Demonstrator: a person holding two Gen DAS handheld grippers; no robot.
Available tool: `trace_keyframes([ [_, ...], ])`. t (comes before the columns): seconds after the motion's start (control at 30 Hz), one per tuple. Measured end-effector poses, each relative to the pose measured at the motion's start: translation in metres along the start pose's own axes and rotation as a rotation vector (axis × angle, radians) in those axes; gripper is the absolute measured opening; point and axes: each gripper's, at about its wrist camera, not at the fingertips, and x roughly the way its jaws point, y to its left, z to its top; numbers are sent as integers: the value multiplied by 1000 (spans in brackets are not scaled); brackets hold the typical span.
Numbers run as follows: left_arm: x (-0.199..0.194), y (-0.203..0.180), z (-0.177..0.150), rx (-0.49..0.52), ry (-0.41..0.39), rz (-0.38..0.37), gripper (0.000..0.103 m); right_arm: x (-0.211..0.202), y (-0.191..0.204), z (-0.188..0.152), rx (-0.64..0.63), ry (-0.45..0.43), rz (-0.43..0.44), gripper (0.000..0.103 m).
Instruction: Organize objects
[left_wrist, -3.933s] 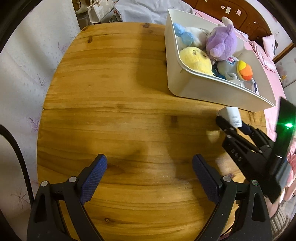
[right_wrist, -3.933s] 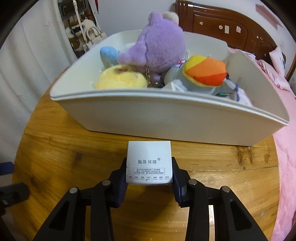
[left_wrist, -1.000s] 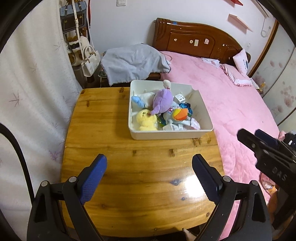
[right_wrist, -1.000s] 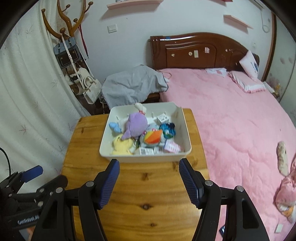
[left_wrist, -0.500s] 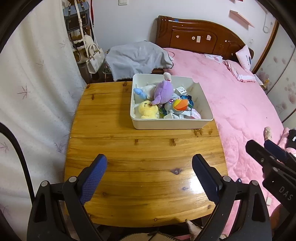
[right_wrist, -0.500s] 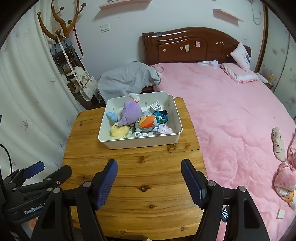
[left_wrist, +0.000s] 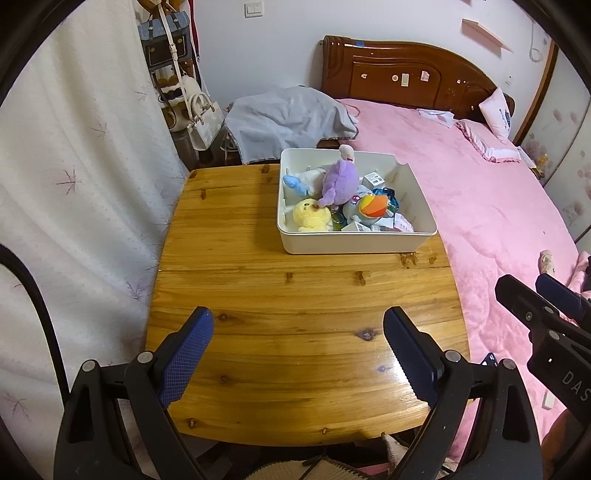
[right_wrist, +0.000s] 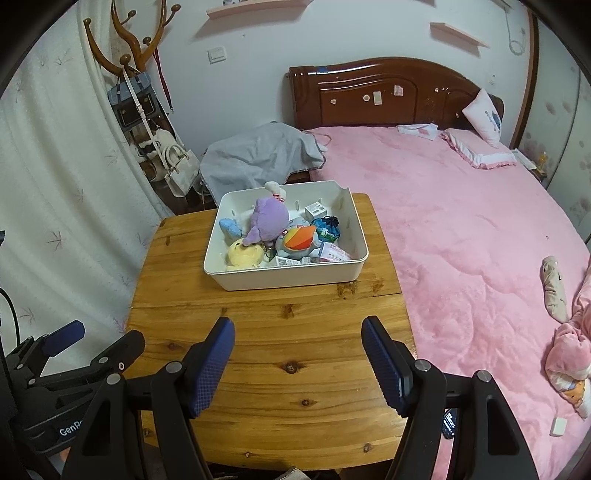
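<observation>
A white bin (left_wrist: 354, 245) (right_wrist: 295, 278) sits at the far right of the wooden table (left_wrist: 288, 295) (right_wrist: 273, 332). It holds a purple plush (left_wrist: 338, 181) (right_wrist: 267, 218), a yellow plush (left_wrist: 312, 218) (right_wrist: 245, 254), an orange-and-blue plush (right_wrist: 297, 238) and small white boxes (right_wrist: 316, 210). My left gripper (left_wrist: 297, 349) hangs open above the table's near half with nothing between its fingers. My right gripper (right_wrist: 297, 356) is also open and holds nothing, well back from the bin. Each gripper shows at the edge of the other's view.
A pink bed (right_wrist: 461, 240) runs along the table's right side, with a grey cloth (right_wrist: 258, 158) at its near corner. A white curtain (left_wrist: 74, 184) hangs on the left. Bags hang from a coat stand (right_wrist: 144, 110) behind the table. A dark phone (right_wrist: 450, 422) lies below the right gripper.
Both grippers have drawn back from the table, so the bin looks smaller and more of the table's near edge shows. Both stay open with nothing in them.
</observation>
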Motion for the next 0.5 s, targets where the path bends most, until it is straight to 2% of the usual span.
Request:
trace_keyframes([
  [0.5, -6, 3, -5, 23, -6, 7, 95, -4, 9, -6, -20, 15, 4, 72],
])
